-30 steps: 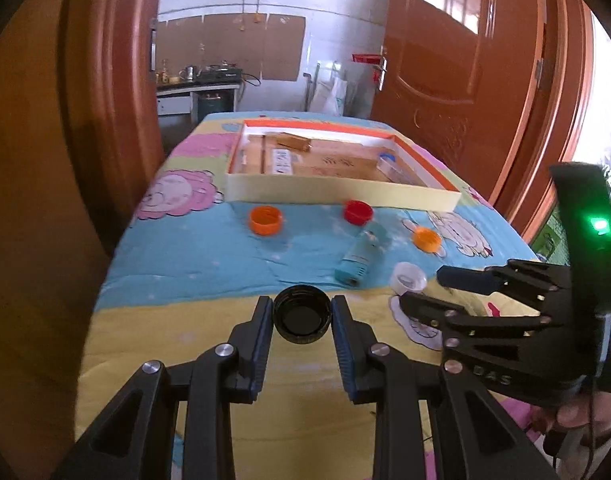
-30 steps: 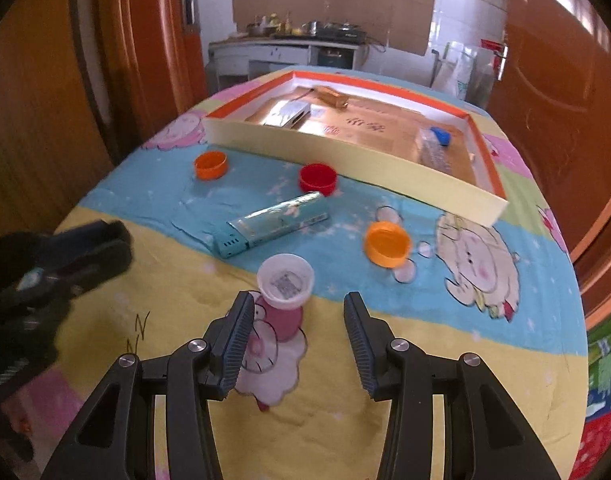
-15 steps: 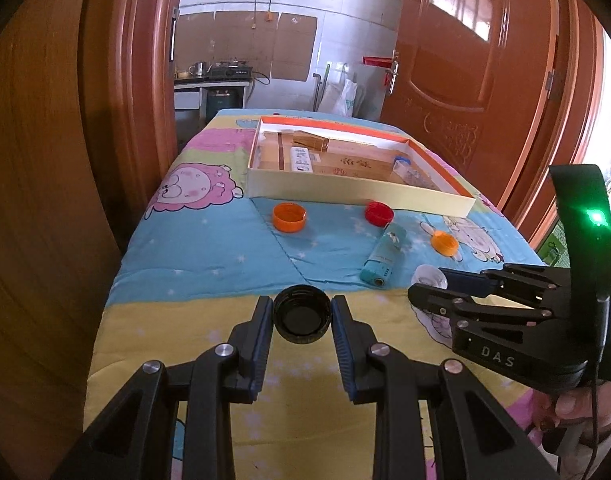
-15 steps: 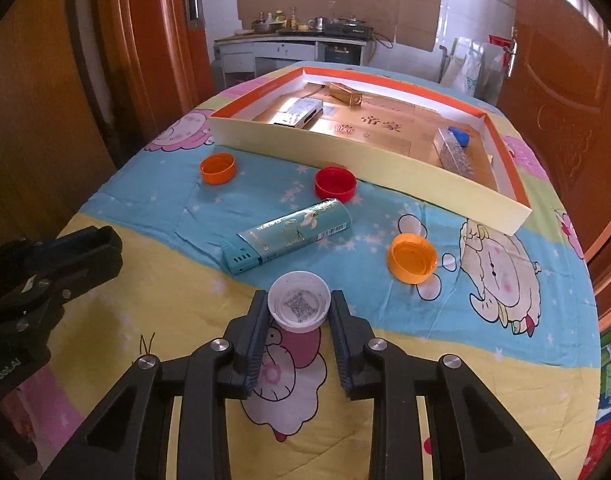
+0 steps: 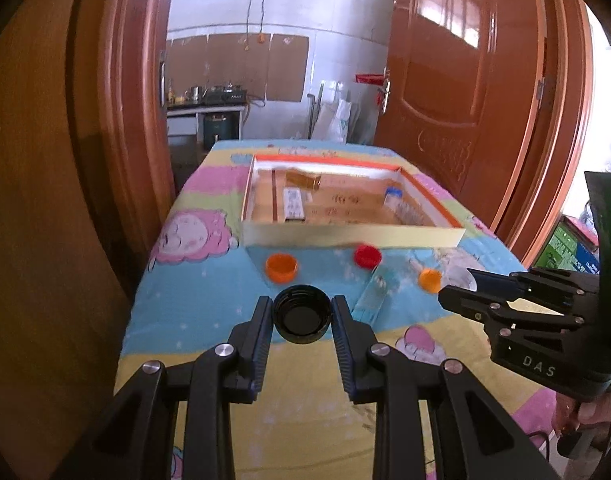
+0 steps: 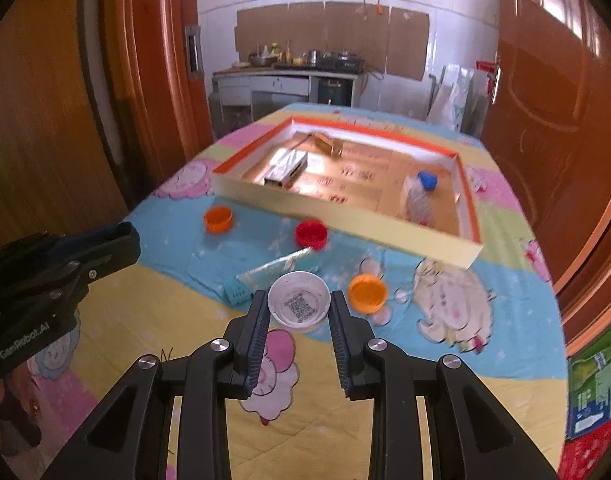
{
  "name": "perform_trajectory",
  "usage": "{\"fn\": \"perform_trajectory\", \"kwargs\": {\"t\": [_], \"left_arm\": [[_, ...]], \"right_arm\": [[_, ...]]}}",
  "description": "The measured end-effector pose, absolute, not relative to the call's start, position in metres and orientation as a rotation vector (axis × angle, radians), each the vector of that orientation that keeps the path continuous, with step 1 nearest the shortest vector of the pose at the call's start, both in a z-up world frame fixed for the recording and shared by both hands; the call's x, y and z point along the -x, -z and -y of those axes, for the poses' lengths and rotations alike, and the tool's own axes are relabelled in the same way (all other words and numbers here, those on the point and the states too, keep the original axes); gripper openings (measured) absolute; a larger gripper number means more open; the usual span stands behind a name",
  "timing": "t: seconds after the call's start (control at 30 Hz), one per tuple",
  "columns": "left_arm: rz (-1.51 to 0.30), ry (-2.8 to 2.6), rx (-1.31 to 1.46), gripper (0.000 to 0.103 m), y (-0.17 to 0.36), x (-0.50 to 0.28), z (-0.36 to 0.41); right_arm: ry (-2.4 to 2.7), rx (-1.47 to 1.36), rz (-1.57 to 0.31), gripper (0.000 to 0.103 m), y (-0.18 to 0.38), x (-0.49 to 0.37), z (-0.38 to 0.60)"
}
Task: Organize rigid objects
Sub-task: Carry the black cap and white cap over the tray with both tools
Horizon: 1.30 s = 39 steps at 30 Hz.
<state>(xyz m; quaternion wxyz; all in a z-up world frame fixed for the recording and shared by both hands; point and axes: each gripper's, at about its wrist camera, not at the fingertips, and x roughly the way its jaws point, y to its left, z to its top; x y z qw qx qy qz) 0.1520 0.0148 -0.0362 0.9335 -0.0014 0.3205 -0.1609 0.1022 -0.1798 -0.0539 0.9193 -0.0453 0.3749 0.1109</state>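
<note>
My left gripper (image 5: 302, 316) is shut on a black cap (image 5: 302, 314) and holds it above the table. My right gripper (image 6: 298, 305) is shut on a white cap (image 6: 299, 302) with a printed code inside, also lifted. On the cloth lie two orange caps (image 6: 218, 218) (image 6: 367, 292), a red cap (image 6: 312, 233) and a teal tube (image 6: 274, 270). A shallow box (image 6: 341, 218) with an orange rim stands beyond them; it holds a small bottle with a blue cap (image 6: 419, 196) and two small packs. The right gripper shows in the left wrist view (image 5: 465, 284).
The table wears a cartoon-print cloth (image 6: 457, 304). Wooden doors (image 5: 457, 80) and door frames flank it on both sides. A kitchen counter (image 6: 289, 76) stands behind the far end. The left gripper's body (image 6: 45, 276) is at the left of the right wrist view.
Both grippers have risen and moved toward the box with their caps held. The right gripper closed on the white cap about a second ago.
</note>
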Motion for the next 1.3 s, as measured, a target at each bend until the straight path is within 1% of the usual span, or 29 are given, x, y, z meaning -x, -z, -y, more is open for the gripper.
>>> {"fn": "perform_trajectory", "kwargs": {"t": [0.53,0.87,1.3], "left_arm": [[-0.601,0.435,0.042,0.030,-0.012,-0.199,0.011],[-0.565,0.401,-0.014,0.030,-0.021,-0.228,0.032],[-0.602,0.384,-0.037,0.030,-0.020,-0.281,0.058]], "right_arm": [[-0.203,0.049,-0.703,0.030,0.014,-0.122,0.204],[-0.165,0.016,-0.677,0.030,0.004,-0.147,0.221],[-0.156,-0.012,-0.707,0.030,0.005,-0.197,0.242]]}}
